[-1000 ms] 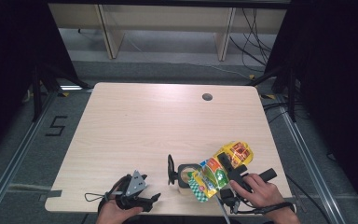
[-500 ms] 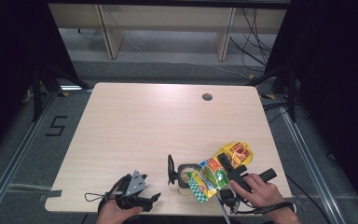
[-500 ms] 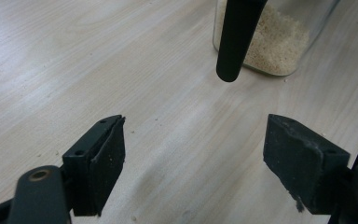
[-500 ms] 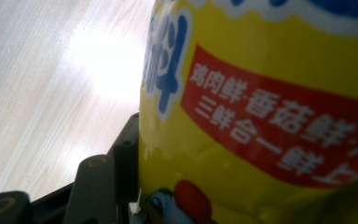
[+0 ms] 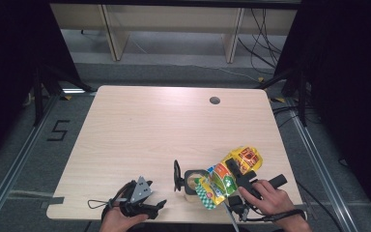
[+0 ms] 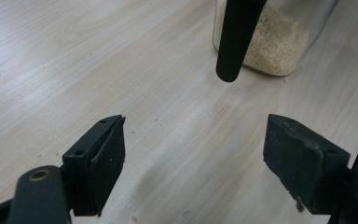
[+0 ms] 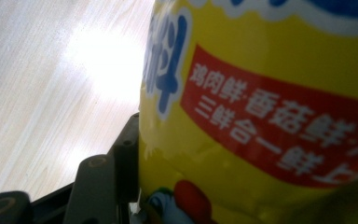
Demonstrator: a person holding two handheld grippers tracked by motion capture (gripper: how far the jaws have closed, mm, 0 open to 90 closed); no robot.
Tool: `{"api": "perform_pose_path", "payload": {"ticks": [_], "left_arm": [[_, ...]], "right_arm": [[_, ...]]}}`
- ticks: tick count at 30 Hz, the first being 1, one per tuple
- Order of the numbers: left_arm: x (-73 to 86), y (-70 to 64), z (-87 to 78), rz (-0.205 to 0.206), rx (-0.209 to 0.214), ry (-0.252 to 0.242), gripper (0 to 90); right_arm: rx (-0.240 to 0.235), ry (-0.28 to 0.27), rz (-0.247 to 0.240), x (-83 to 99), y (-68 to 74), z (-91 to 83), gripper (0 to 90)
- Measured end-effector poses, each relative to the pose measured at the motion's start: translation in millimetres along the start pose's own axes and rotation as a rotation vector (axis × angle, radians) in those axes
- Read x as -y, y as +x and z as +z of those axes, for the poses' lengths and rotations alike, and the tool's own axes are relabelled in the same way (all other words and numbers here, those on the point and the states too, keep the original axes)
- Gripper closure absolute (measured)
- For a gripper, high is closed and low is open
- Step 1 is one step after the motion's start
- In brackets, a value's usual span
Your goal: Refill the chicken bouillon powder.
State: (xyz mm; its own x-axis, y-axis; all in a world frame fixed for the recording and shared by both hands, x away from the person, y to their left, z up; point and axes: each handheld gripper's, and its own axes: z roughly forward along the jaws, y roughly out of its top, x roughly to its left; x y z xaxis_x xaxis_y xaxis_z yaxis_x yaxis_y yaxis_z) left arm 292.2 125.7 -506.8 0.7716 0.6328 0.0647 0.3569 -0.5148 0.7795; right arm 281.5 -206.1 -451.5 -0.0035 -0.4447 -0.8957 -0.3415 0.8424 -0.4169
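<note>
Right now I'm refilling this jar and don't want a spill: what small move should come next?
Probably tip the yellow bag a little further: the right gripper grips it, mouth over the jar, which looks only part full.

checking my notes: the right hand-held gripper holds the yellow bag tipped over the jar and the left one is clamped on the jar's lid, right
Not quite. The left hand-held gripper is open and holds nothing; the left gripper view shows its jaws apart over bare table, short of the jar. The rest stands: the right hand-held gripper holds the yellow bag tipped over the jar.
</note>
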Motion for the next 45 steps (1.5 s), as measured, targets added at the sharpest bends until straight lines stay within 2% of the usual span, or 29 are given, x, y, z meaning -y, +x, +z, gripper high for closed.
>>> {"api": "perform_pose_path", "payload": {"ticks": [2, 4, 5, 7, 8, 9, 10, 11, 13, 14, 15, 19, 22, 23, 28, 29, 32, 33, 34, 35, 36, 38, 39, 40, 41, 42, 45], "left_arm": [[0.5, -2.5, 0.0, -0.029, 0.000, -0.003, 20.5], [0.1, -1.7, 0.4, -0.024, 0.001, -0.010, 20.5], [-0.1, -0.2, 0.0, -0.005, 0.001, -0.001, 20.5], [-0.1, -0.1, -0.8, 0.004, 0.001, 0.009, 20.5], [0.5, -1.4, -0.3, -0.022, -0.001, 0.007, 20.5], [0.4, -0.9, 0.3, -0.017, 0.001, -0.002, 20.5], [0.6, -1.4, 1.5, -0.029, 0.005, -0.015, 20.5], [0.5, -2.0, 0.8, -0.033, 0.004, -0.009, 20.5], [0.3, -1.4, -0.5, -0.017, -0.003, 0.008, 20.5], [0.4, -1.2, 0.3, -0.020, -0.001, -0.001, 20.5], [-0.2, 0.2, 0.2, 0.002, 0.001, 0.000, 20.5], [0.7, -3.1, 0.7, -0.040, 0.004, -0.006, 20.5], [0.0, -1.0, 0.8, -0.016, 0.005, -0.009, 20.5], [0.7, -2.8, 1.1, -0.041, 0.010, -0.011, 20.5], [0.6, -1.9, 0.9, -0.032, 0.004, -0.009, 20.5], [0.2, -1.0, -0.5, -0.010, -0.002, 0.005, 20.5], [-0.1, 0.2, 0.1, -0.001, 0.001, -0.002, 20.5], [0.2, -0.4, 1.1, -0.012, 0.004, -0.012, 20.5], [0.0, 0.0, -0.1, 0.001, 0.001, 0.001, 20.5], [0.4, -1.4, -0.3, -0.021, -0.001, 0.009, 20.5], [0.6, -1.3, 0.2, -0.020, 0.001, 0.000, 20.5], [-0.2, 0.3, 0.0, 0.003, 0.001, -0.001, 20.5], [0.1, 0.0, 0.1, -0.001, 0.001, 0.000, 20.5], [0.9, -2.8, 0.8, -0.040, 0.009, -0.010, 20.5], [0.8, -2.8, 1.0, -0.040, 0.009, -0.011, 20.5], [0.4, -1.2, 0.4, -0.023, -0.001, 0.000, 20.5], [0.3, -1.0, -0.1, -0.011, -0.002, 0.001, 20.5]], "right_arm": [[-0.001, 0.000, 0.000, -0.1, -0.1, -0.2, 45.2], [-0.003, -0.002, 0.002, 0.3, -0.3, -0.2, 45.1], [0.000, -0.001, 0.001, 0.4, 0.0, 0.0, 45.2], [0.002, -0.002, 0.000, 0.7, -0.1, 0.1, 45.2], [0.003, -0.001, 0.000, 0.7, -0.1, 0.1, 45.2], [0.003, -0.001, -0.001, 0.7, -0.1, 0.1, 45.2], [0.003, 0.000, 0.005, 0.6, 0.1, 0.0, 45.2], [0.003, 0.000, 0.006, 0.6, 0.2, 0.1, 45.2], [0.001, -0.001, 0.000, 0.6, -0.3, 0.0, 45.2], [0.000, -0.002, 0.000, 0.6, -0.3, -0.1, 45.2], [0.000, -0.003, 0.000, 0.7, -0.3, 0.0, 45.2], [0.000, -0.001, 0.006, 0.7, 0.0, -0.2, 45.2], [-0.001, -0.002, 0.006, 0.7, 0.0, 0.0, 45.2], [-0.001, -0.003, 0.006, 0.8, 0.0, 0.0, 45.2], [-0.002, -0.003, 0.006, 1.1, 0.1, 0.1, 45.2], [-0.003, -0.001, 0.008, 1.0, 0.1, 0.0, 45.2], [-0.004, -0.002, 0.006, 1.2, 0.0, 0.0, 45.2], [-0.004, -0.003, 0.007, 1.3, 0.1, 0.2, 45.2], [-0.004, -0.003, 0.008, 1.4, 0.2, 0.1, 45.2], [-0.004, -0.003, 0.007, 1.4, 0.1, 0.1, 45.2], [-0.004, -0.003, 0.006, 1.4, 0.1, 0.0, 45.2], [-0.005, -0.003, 0.006, 1.7, 0.0, 0.1, 45.2], [-0.006, -0.003, 0.007, 1.8, 0.0, 0.2, 45.2], [-0.005, -0.003, 0.006, 1.8, 0.1, 0.1, 45.2], [-0.011, -0.002, 0.006, 1.7, -0.1, 0.0, 45.2], [-0.007, -0.004, 0.007, 1.8, 0.1, 0.0, 45.2], [-0.006, -0.007, 0.002, 2.1, -0.3, 0.2, 45.2]]}}
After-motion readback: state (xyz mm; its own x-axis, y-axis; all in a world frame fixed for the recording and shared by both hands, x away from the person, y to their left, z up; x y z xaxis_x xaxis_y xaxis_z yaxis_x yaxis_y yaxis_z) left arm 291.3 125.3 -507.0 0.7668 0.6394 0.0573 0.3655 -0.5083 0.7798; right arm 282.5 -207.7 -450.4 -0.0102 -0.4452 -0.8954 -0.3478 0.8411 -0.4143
